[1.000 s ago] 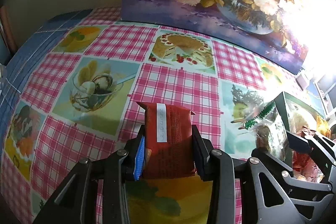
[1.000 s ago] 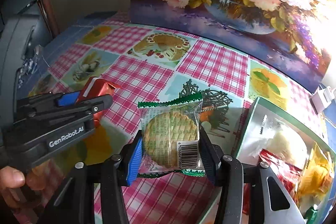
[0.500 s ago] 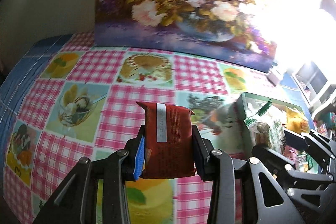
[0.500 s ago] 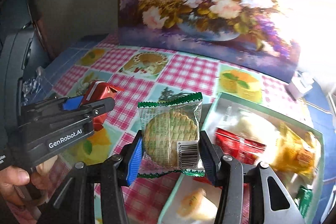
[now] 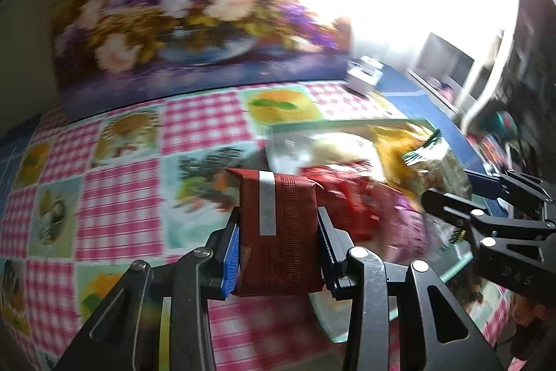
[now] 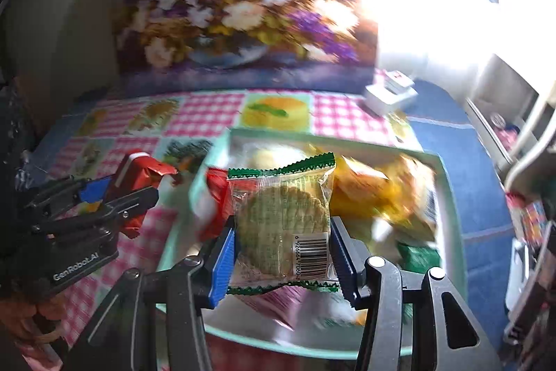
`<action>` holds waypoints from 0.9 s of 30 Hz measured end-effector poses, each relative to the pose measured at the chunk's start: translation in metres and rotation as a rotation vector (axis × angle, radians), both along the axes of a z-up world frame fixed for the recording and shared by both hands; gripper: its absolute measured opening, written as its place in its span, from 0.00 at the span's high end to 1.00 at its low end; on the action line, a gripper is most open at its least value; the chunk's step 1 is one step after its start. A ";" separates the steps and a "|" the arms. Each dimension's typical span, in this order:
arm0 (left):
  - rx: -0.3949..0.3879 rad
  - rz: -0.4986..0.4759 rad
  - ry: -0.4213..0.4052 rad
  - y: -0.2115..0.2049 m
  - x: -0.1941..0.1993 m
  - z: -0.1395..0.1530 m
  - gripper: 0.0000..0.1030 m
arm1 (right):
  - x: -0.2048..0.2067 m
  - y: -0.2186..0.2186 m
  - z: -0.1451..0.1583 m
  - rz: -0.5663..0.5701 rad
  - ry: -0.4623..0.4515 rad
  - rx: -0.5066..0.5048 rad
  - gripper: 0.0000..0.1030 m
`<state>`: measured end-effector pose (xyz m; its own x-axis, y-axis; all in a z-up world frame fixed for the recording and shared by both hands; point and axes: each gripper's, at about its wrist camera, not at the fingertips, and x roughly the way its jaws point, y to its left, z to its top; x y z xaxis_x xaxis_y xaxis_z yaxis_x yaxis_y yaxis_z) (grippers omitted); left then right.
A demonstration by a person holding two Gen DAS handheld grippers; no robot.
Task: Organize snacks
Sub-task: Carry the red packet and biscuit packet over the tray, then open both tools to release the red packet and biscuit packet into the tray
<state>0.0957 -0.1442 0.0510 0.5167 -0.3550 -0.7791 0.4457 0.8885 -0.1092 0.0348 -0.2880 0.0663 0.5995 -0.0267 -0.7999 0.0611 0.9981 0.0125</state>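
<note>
Left gripper (image 5: 278, 242): clamped by both jaws on a dark red rectangular foil snack packet with a white strip (image 5: 279, 228), which is held upright above the near-left corner of the tray.
Right gripper (image 6: 281, 252): clamped on a clear plastic cracker packet with green serrated ends and a barcode (image 6: 281, 221), held over the middle of the tray.
Tray: a shallow rectangular pale-green tray (image 6: 448, 197) is seen on the pink-checked, fruit-printed tablecloth (image 5: 118, 197); red, yellow and green wrapped snacks already lie in it, blurred in both views.
What has changed: a second ago both packets were held over bare tablecloth, with the tray off to the right. Both grippers have since been swung rightward, so the tray is now directly beneath the cracker packet and partly beneath the red one. The blur suggests the motion is not finished.
Meaning for the task: the carry stage is judged nearly complete; lowering and release into the tray are judged to be next, neither packet having been let go yet.
Background: a floral painting (image 6: 243, 9) is propped behind the table.
</note>
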 end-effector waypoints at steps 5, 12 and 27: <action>0.022 -0.094 0.003 -0.035 -0.014 -0.008 0.60 | -0.018 -0.018 -0.015 -0.032 0.044 0.001 0.48; 0.039 -0.118 0.012 -0.055 -0.009 -0.020 0.60 | -0.019 -0.028 -0.036 -0.051 0.091 0.017 0.48; -0.014 -0.137 0.022 -0.042 -0.014 -0.012 0.33 | -0.024 -0.029 -0.043 -0.051 0.110 0.014 0.28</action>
<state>0.0812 -0.1861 0.0393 0.4454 -0.4322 -0.7841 0.5603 0.8176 -0.1324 0.0109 -0.3175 0.0233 0.5066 -0.0432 -0.8611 0.1135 0.9934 0.0169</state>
